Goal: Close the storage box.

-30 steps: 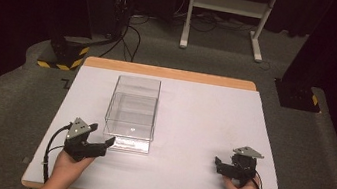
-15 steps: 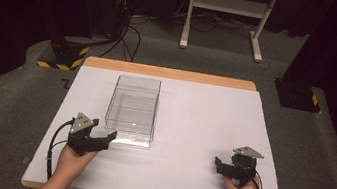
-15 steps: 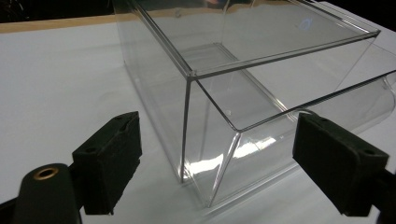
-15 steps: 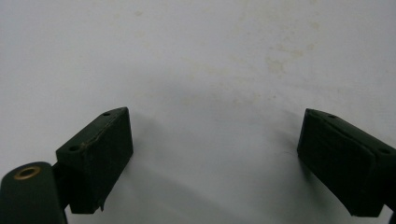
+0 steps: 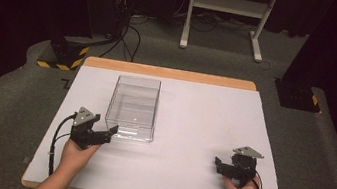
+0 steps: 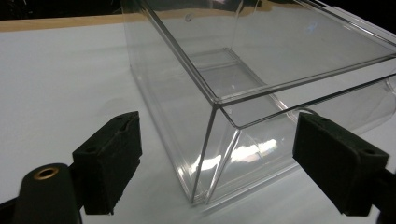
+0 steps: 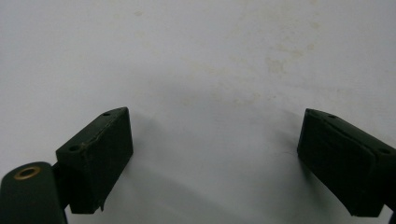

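Clear box on white table | left hand-held gripper jaws apart at near corner | right hand-held gripper jaws apart | grey carpet

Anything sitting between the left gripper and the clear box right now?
Nothing: in the left gripper view, only bare white table lies between the open left gripper and the near corner of the clear box, which stands just ahead of the jaws, untouched.

Clear box far end cut off by top edge, left gripper view.
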